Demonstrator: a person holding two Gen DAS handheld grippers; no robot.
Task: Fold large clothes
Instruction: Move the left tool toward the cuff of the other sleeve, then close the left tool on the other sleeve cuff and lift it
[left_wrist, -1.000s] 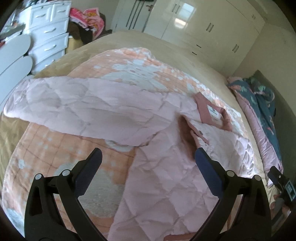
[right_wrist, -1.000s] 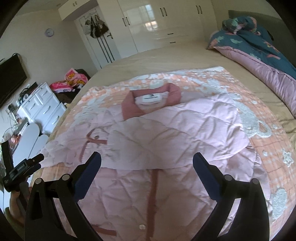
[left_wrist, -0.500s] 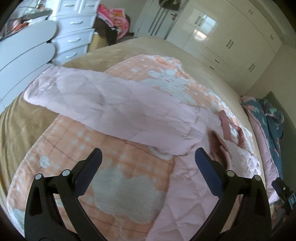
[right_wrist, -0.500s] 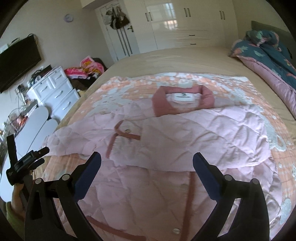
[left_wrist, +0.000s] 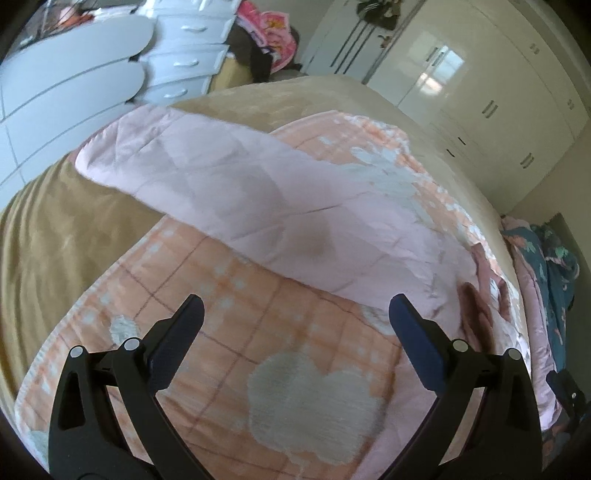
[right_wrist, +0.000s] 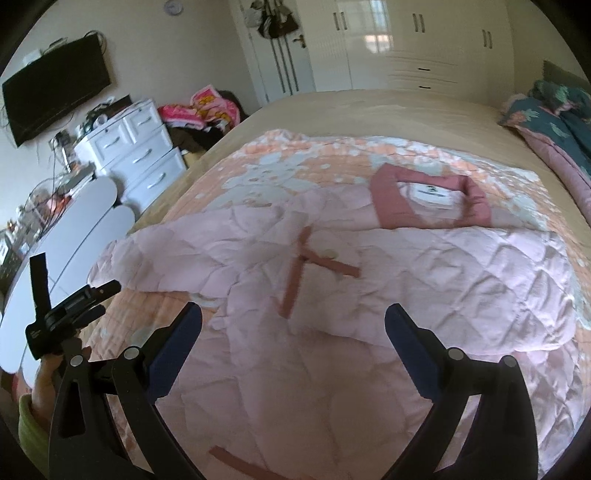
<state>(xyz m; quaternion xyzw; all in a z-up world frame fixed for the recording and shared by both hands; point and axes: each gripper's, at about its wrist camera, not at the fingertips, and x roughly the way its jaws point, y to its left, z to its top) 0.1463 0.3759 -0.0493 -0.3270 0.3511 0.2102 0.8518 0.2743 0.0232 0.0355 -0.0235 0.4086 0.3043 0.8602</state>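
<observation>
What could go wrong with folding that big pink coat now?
The outstretched sleeve reaches past the orange blanket toward the bed's edge, so its cuff might slip off. The left hand-held gripper is open and not touching it yet; a grab might pinch the blanket too. The coat looks puffy and may spring back open.

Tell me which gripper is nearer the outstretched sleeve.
Left. The left gripper hangs open just short of the sleeve; the right gripper is open over the jacket's body.
</observation>
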